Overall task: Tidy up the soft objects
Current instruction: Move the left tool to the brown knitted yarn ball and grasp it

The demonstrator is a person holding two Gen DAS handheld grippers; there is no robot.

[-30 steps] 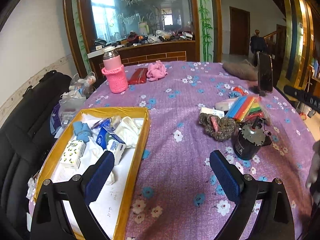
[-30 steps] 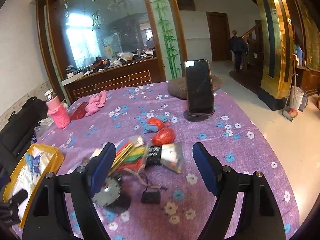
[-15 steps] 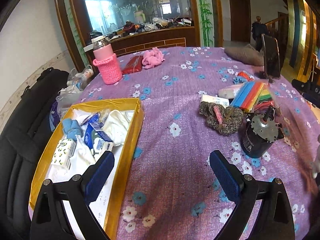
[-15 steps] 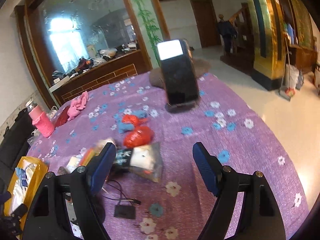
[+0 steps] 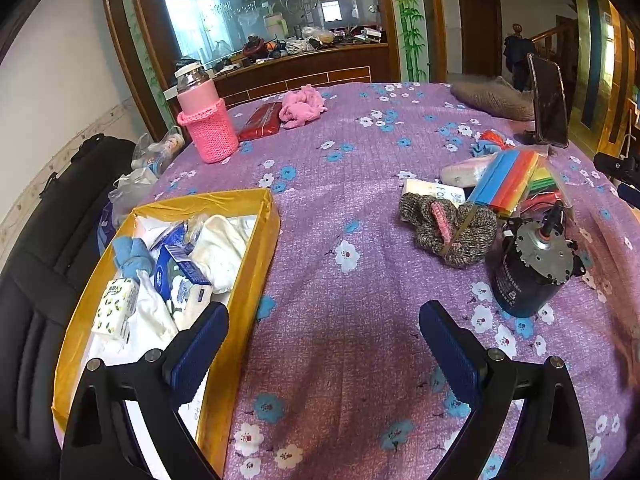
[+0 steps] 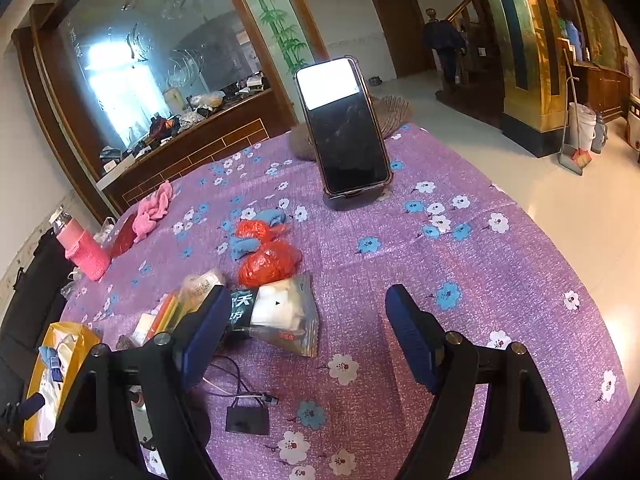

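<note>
Leftward, my left fingers hang spread and empty over the purple floral counter, beside the yellow box of soft things; yarn lies ahead. Rightward, my right fingers gape empty before a packet, its left end hidden; a phone stands beyond.

In the right wrist view, the yellow box is cut off at the lower left, and the right claw's finger hides part of a possibly snack packet.
</note>
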